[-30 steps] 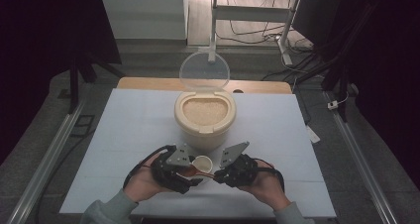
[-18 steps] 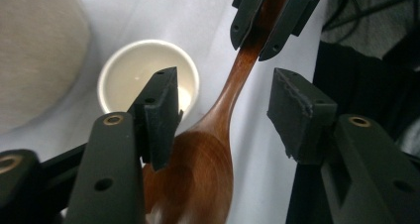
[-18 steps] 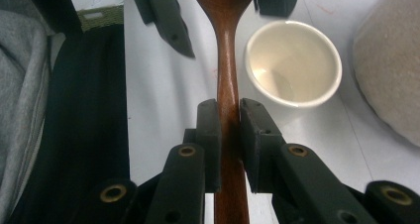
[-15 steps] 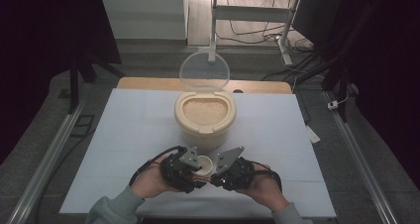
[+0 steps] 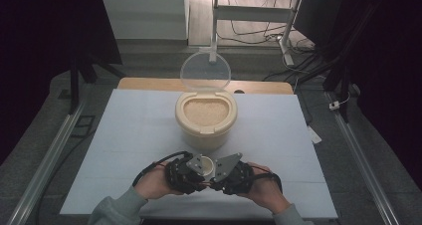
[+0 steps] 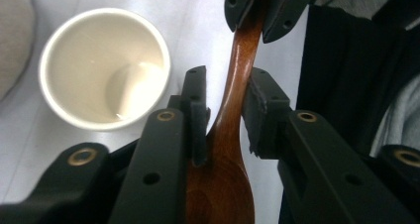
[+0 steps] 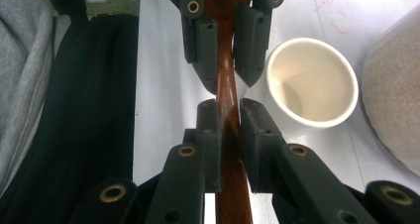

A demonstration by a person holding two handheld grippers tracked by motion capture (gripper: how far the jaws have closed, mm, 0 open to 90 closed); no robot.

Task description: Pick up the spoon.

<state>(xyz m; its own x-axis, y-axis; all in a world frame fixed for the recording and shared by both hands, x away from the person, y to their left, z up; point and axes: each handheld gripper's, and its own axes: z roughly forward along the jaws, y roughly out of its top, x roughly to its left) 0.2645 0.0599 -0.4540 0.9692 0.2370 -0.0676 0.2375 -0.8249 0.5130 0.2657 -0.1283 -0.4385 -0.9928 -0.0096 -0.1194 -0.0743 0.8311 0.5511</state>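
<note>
Both tongs are clamped on the brown wooden spoon (image 6: pixel 233 135), left tongs (image 6: pixel 224 110) having just closed near its bowl, right tongs (image 7: pixel 228 130) on the handle, apparently for a handover beside the empty cream cup (image 6: pixel 104 68).

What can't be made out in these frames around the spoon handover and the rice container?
- Wooden spoon: its bowl runs off the bottom edge of the left gripper view; in the high view the grippers cover it.
- Left gripper: whether both pads press the handle is unclear; a gap seems to show on one side.
- Cup: mostly hidden between the grippers in the high view.
- Rice container: depth of grain not visible.
</note>
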